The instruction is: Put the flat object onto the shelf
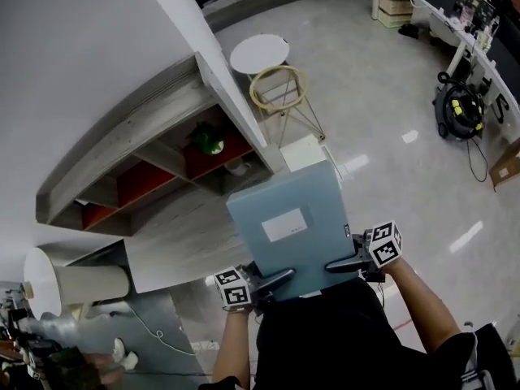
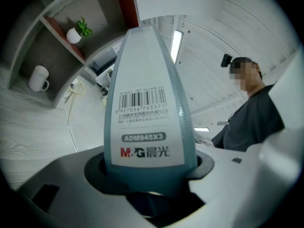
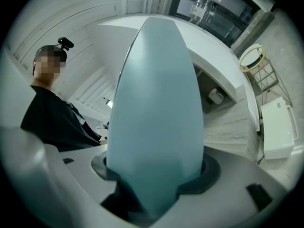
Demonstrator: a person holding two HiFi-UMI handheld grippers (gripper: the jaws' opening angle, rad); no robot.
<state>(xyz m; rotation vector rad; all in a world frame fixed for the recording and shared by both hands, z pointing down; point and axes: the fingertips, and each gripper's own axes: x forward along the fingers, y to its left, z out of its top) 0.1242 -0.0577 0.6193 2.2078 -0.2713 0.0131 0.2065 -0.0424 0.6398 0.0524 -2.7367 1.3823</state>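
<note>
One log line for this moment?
left gripper: shut on file box | right gripper: shut on file box | shelf: file box not placed

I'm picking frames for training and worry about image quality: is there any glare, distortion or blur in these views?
Head view: evenly lit, with white glare patches on the glossy floor and the straight shelf edges bowed by the lens. Left gripper view: the blue folder is stretched to a taper, its label sharp, the ceiling lamp blown out. Right gripper view: same taper, black vignette at the corners.

One file box (image 1: 286, 226), two hand-held grippers (image 1: 275, 280) (image 1: 341, 264)
</note>
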